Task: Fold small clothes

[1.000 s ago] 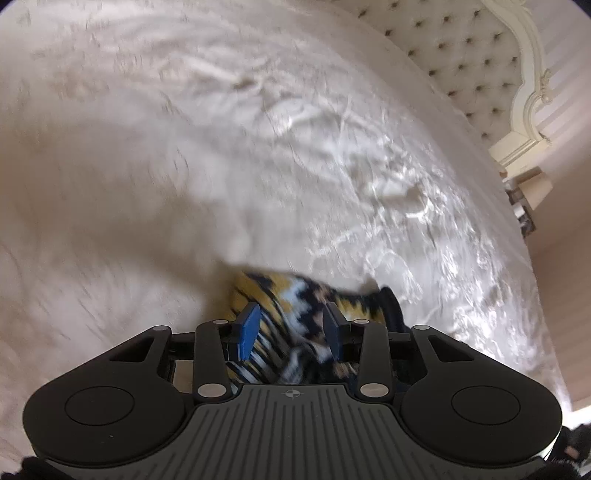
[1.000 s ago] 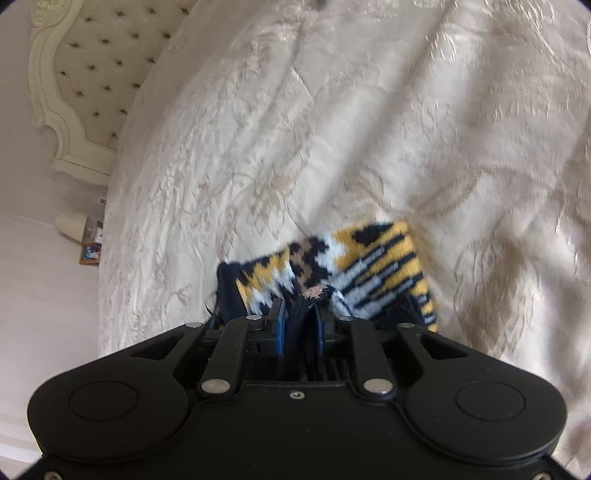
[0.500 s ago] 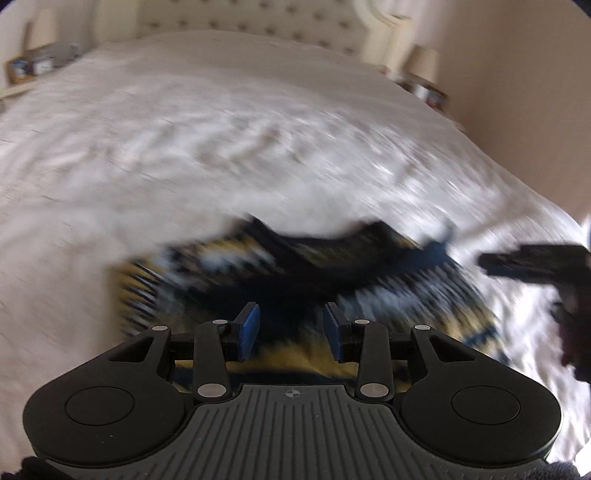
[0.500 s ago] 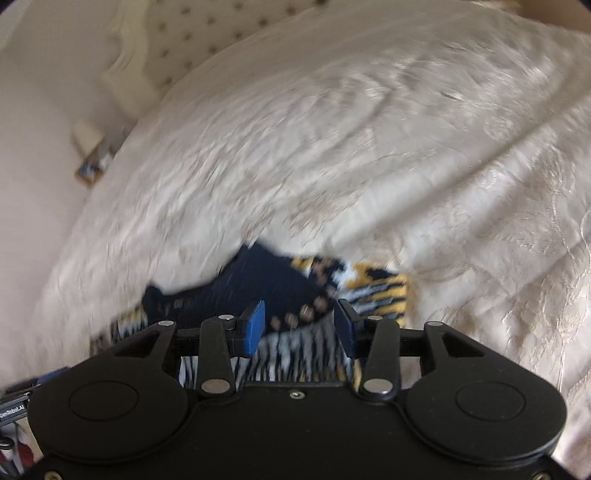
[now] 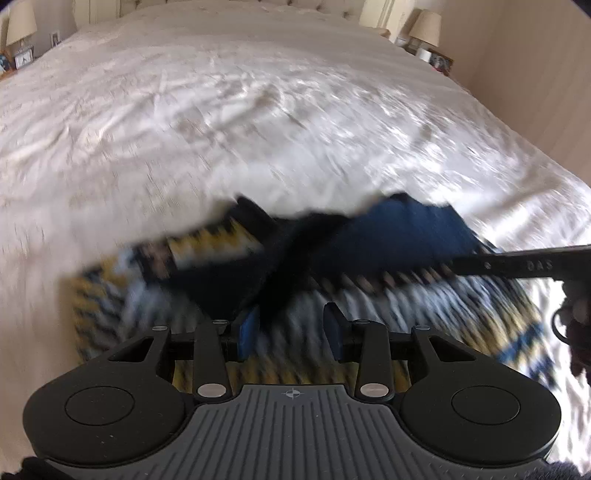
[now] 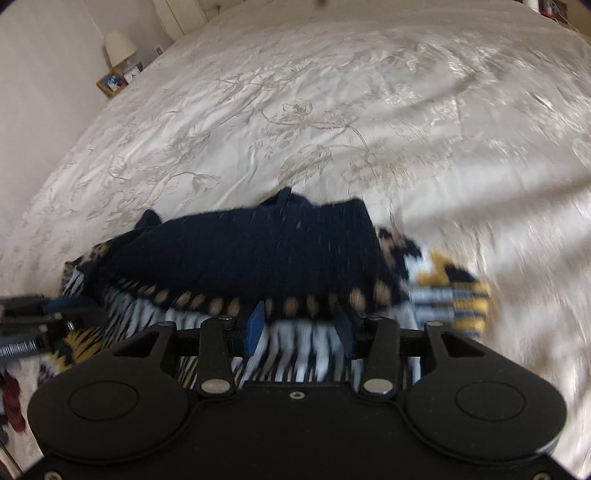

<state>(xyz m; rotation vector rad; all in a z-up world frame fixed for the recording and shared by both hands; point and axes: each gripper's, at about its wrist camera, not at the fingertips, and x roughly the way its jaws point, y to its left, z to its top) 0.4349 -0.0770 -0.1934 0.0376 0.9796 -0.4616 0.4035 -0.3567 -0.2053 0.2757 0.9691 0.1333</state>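
With the patterned sweater (image 6: pixel 258 258) spread low in frame, both the left gripper (image 5: pixel 291 328) and right gripper (image 6: pixel 301 325) seem released, so regrasping an edge looks next.

The bedspread (image 6: pixel 332 110) is glossy, satiny cloth with raised flower stitching. On it, the sweater (image 6: pixel 258 251) is matt, fuzzy knitted wool.

Left gripper (image 5: pixel 291 330) hangs over the patterned sweater (image 5: pixel 406 306), blue pads parted, nothing pinched between them. The sweater lies blurred on the white bedspread (image 5: pixel 258 122), navy part on top. Right gripper (image 5: pixel 524 264) pokes in from the right edge. Two lamps (image 5: pixel 424 24) flank the bed.
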